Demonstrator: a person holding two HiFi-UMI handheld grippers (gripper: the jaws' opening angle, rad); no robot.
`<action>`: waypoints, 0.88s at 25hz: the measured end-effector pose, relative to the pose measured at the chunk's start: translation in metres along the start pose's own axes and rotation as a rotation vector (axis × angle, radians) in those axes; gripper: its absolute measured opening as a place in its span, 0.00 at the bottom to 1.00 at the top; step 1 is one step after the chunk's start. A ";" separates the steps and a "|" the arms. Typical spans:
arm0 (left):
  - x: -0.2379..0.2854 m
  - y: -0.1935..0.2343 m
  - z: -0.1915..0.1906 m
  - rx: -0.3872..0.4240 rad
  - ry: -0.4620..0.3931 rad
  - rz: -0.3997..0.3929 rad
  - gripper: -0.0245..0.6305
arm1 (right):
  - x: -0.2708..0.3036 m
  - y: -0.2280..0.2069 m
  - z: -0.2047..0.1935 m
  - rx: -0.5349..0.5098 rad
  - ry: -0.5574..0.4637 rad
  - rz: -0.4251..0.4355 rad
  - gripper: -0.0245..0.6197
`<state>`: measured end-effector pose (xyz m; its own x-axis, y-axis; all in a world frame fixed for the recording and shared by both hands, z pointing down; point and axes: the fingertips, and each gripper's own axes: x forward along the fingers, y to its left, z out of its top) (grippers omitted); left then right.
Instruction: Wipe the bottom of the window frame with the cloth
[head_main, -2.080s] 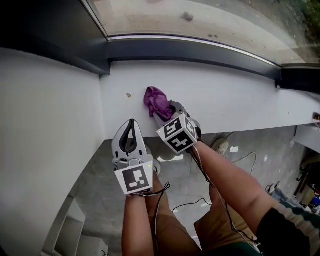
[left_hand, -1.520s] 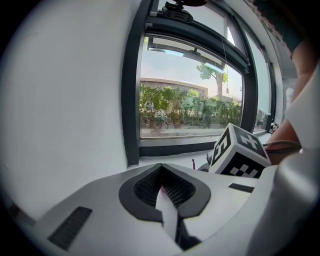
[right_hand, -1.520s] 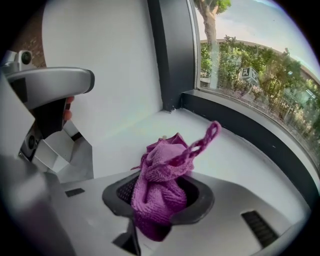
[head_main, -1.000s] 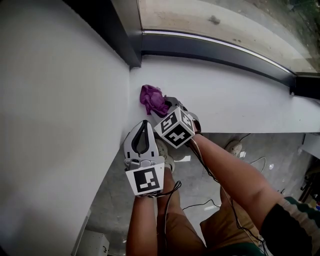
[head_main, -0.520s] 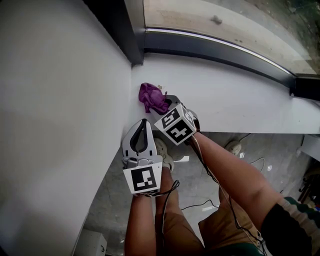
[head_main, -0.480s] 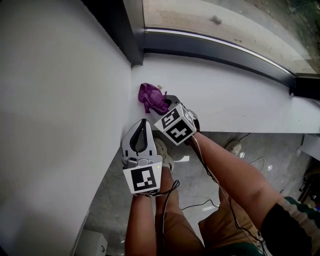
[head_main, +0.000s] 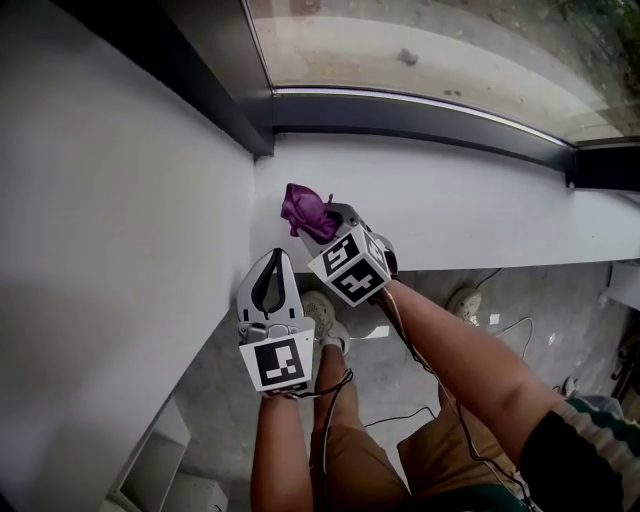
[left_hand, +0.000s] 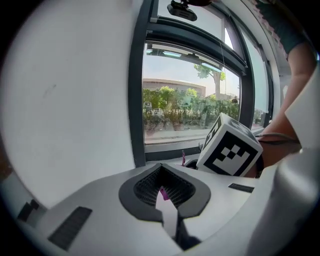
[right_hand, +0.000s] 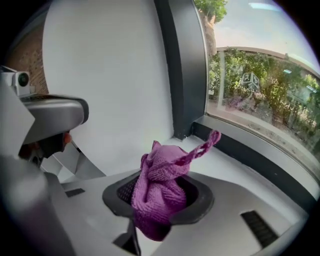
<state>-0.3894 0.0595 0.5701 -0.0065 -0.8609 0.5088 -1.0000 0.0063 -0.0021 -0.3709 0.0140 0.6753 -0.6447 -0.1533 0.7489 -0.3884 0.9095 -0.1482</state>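
Observation:
A crumpled purple cloth (head_main: 305, 212) lies against the white sill (head_main: 470, 215), close to the corner where the sill meets the white wall (head_main: 120, 260). My right gripper (head_main: 320, 226) is shut on it. In the right gripper view the cloth (right_hand: 162, 192) bulges out between the jaws, with a loose strip pointing toward the dark bottom window frame (right_hand: 260, 160). That frame (head_main: 420, 112) runs along the sill's far edge. My left gripper (head_main: 272, 260) hangs shut and empty, below the sill's front edge and just left of the right one.
A dark upright frame post (head_main: 235, 80) rises at the sill's left end. Below the sill is a grey floor with cables (head_main: 400, 410), the person's shoes (head_main: 465, 300) and a white shelf unit (head_main: 150, 470).
The right gripper has slid the cloth left along the sill into the corner by the wall. The left gripper stayed shut beside it.

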 end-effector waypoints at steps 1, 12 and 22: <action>-0.002 -0.002 0.004 0.009 0.000 0.002 0.04 | -0.007 -0.001 0.003 0.004 -0.009 -0.002 0.26; -0.016 -0.045 0.067 0.077 -0.032 -0.018 0.04 | -0.101 -0.022 0.040 0.055 -0.137 -0.030 0.26; -0.039 -0.117 0.134 0.100 -0.070 -0.082 0.04 | -0.241 -0.055 0.068 0.137 -0.289 -0.067 0.26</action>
<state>-0.2719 0.0239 0.4356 0.0788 -0.8900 0.4492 -0.9923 -0.1133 -0.0503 -0.2391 -0.0249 0.4594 -0.7673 -0.3323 0.5484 -0.5088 0.8360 -0.2054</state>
